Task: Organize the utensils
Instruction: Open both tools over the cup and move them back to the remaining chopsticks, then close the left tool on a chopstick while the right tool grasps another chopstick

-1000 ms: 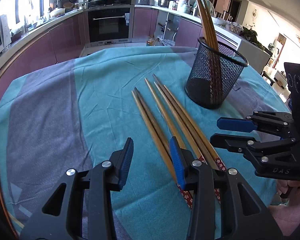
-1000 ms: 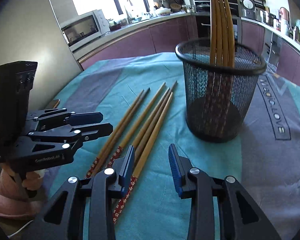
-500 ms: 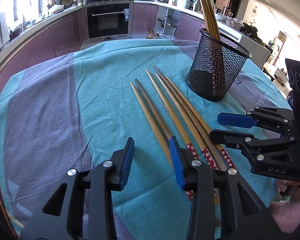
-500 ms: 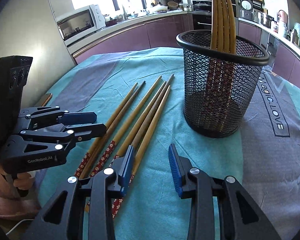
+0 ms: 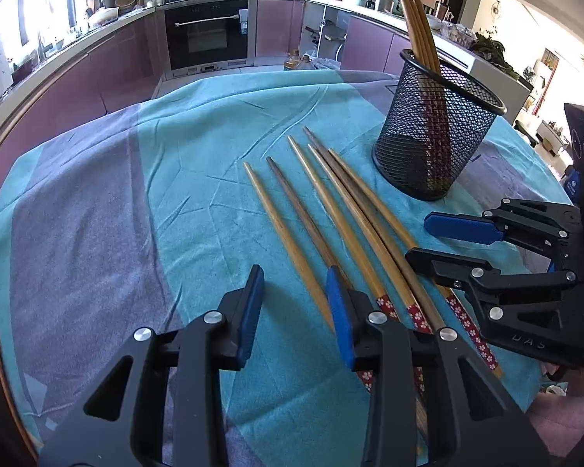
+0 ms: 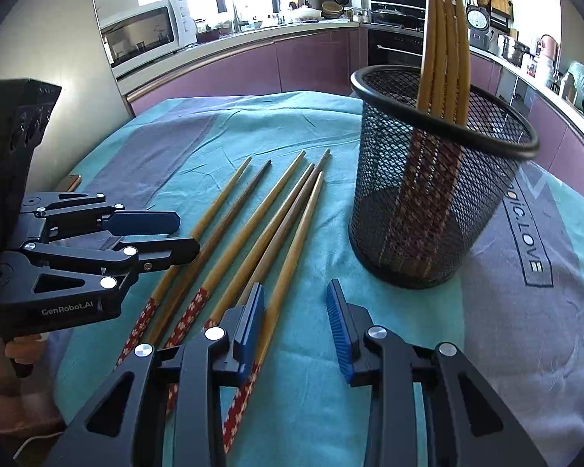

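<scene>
I see five chopsticks (image 5: 331,210) lying loose on the teal cloth (image 5: 198,179), side by side in a slight fan. In the left wrist view their long axes run from the lower right up toward the centre of the frame: bare tapered tips point away from me, and the red flowered handle ends lie nearest, at the lower right. In the right wrist view the same chopsticks (image 6: 261,225) slant the other way, tips toward the upper centre and patterned handles at the lower left.

A black mesh cup (image 5: 436,132) stands upright on the cloth at the upper right of the left view, just beyond the tips. Four more chopsticks (image 6: 444,39) stand in it, nearly vertical and leaning against its rim, tips up.

My left gripper (image 5: 294,301) sits low in its frame. Its jaws have just been closing, yet they remain spread, with one chopstick lying in the gap and the blue pads clear of it. Its right finger overlaps the next stick.

My right gripper (image 6: 296,311) is also spread, with only cloth between its pads; its left finger covers the handle end of the nearest stick.
</scene>
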The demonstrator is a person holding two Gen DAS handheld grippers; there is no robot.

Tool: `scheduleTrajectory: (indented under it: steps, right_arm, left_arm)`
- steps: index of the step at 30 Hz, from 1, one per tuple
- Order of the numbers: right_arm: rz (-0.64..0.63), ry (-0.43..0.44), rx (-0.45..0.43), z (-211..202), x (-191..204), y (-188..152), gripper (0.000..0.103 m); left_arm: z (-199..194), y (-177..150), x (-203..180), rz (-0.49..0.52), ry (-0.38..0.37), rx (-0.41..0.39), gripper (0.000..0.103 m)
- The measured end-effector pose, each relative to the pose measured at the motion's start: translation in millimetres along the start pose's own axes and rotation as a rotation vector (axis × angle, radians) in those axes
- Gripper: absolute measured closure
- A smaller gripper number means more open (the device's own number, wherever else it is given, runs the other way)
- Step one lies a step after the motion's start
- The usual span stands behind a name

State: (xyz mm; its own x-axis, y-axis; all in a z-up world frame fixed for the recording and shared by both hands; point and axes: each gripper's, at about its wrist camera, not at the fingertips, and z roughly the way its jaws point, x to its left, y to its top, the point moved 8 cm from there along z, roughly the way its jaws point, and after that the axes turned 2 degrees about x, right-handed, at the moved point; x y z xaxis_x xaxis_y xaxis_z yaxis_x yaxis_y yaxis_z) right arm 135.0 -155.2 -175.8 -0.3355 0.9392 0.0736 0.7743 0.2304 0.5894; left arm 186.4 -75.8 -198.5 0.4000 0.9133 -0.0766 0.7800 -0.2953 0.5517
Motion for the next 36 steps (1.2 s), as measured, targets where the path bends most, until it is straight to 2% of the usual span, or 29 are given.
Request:
scheduleTrajectory:
  steps: [2,5,8,11,18,24,36]
  right_arm:
    - [0.004,-0.004,-0.001,2,0,3,0.074]
    - [0.027,0.0,-0.003,2,-5,3,0.085]
    - [0.059,0.021,-0.006,1,-10,3,0.093]
    - [0.091,0.042,-0.015,-1,-14,1,0.097]
    - [0.126,0.085,-0.051,-15,-22,-2,0.097]
    - [0.108,0.144,-0.083,-31,-17,-1,0.097]
    - [0.105,0.186,-0.163,-66,-25,4,0.097]
  left_arm:
    - [3,3,1,-0.007,0.007,0.003,0.075]
    - [4,6,5,-0.031,0.017,0.003,0.084]
    - [4,6,7,-0.059,0.014,-0.004,0.088]
    - [3,5,10,-0.097,0.003,-0.009,0.093]
    - [-5,-1,11,-0.146,-0.018,-0.031,0.095]
    - [-23,1,1,-0.125,-0.056,-0.069,0.095]
    - [-62,11,-14,-0.092,-0.142,-0.15,0.095]
